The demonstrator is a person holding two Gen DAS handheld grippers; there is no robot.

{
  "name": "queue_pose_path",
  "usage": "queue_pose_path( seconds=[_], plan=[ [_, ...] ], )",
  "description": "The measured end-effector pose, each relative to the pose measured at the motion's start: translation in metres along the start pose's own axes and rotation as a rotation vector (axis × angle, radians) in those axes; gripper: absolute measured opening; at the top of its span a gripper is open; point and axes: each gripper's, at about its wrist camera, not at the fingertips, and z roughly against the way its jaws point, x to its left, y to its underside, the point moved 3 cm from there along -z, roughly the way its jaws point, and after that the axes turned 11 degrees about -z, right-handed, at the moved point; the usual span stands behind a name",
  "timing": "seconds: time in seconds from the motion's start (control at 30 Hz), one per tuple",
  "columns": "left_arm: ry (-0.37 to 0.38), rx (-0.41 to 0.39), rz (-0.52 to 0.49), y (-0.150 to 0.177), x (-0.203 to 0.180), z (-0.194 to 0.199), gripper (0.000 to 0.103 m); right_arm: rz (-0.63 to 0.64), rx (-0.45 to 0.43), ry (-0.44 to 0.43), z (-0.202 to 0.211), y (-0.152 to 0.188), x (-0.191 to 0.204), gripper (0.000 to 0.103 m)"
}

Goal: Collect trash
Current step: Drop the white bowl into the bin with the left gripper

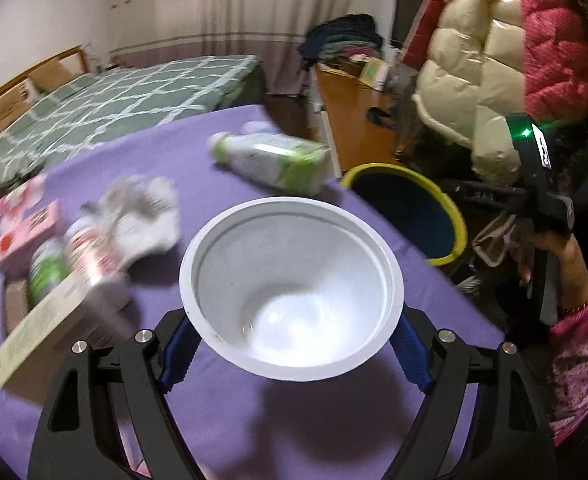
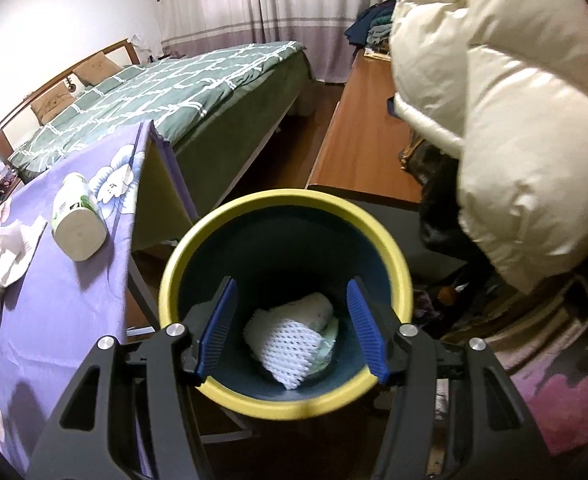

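My left gripper (image 1: 291,350) is shut on a white plastic bowl (image 1: 294,300), holding it above the purple tablecloth (image 1: 233,420). A green-and-white bottle (image 1: 273,160) lies on its side near the table's far edge. Crumpled white paper (image 1: 145,216), small bottles (image 1: 73,260) and cartons (image 1: 25,232) lie at the left. The yellow-rimmed dark bin (image 1: 410,208) stands beyond the table's right edge. My right gripper (image 2: 289,320) is open and empty over the bin (image 2: 285,400), which holds a white foam net (image 2: 289,344) and paper. The bottle also shows in the right wrist view (image 2: 77,216).
A bed with a green checked cover (image 1: 113,108) stands behind the table. A wooden bench (image 2: 362,140) runs beside the bin. The person's puffy cream and red jacket (image 1: 494,60) fills the right. Clutter lies on the floor right of the bin (image 2: 514,320).
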Motion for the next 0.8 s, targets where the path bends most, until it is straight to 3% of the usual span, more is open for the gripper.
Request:
queue_pose_path(
  seconds=[0.43, 0.73, 0.8],
  plan=[
    [0.139, 0.057, -0.16, -0.108, -0.092, -0.106, 0.082, -0.02, -0.003, 0.056, 0.005, 0.004, -0.058, 0.055],
    [0.149, 0.129, -0.194, -0.132, -0.13, -0.174, 0.082, -0.032, 0.015, 0.055, -0.001, 0.004, -0.078, 0.055],
    [0.131, 0.142, -0.197, -0.136, -0.133, -0.182, 0.092, -0.031, 0.018, 0.056, -0.003, 0.003, -0.077, 0.055]
  ],
)
